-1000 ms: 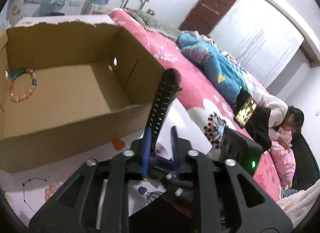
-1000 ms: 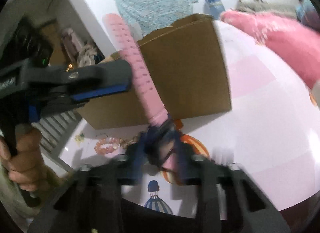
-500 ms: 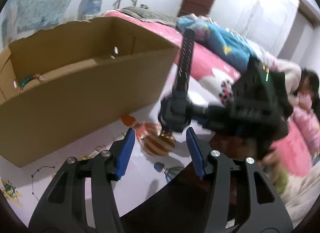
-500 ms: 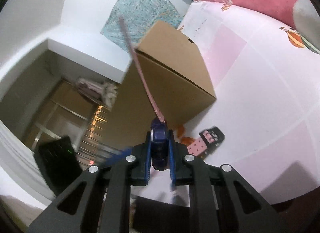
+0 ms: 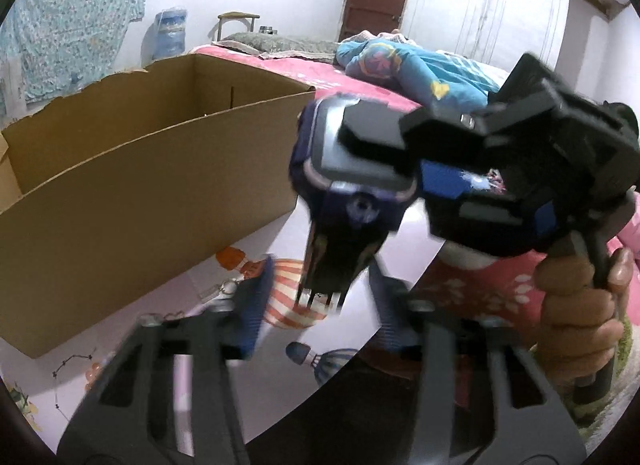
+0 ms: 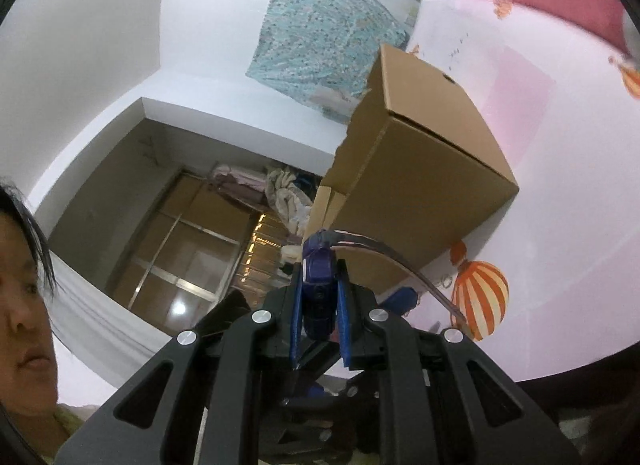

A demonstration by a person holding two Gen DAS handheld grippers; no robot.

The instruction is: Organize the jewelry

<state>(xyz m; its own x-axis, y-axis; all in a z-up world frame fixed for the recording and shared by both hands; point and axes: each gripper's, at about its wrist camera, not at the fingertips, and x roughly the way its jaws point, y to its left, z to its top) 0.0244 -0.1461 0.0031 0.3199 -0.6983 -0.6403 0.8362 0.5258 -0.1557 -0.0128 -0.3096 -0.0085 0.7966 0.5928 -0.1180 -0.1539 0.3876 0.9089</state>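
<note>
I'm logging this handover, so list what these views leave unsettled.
- Cardboard box floor: left wrist view, hidden by its front wall; contents unseen.
- Left tongs: motion-blurred. They have just been closing, with the watch strap between them; contact unclear.
- Watch face: right wrist view, the right tongs cover its sides and it shows edge-on.
- Small trinkets by the box: left wrist view, too small and blurred to name.

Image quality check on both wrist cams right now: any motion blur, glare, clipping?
Left wrist view: left tool fingers and the watch strap smeared by motion blur, cardboard box fairly sharp, white wall above blown out. Right wrist view: right tool sharp, watch strap blurred, bright glare spots on the glossy doors, pale bedsheet near clipping. Heavy fisheye curvature in both.
</note>
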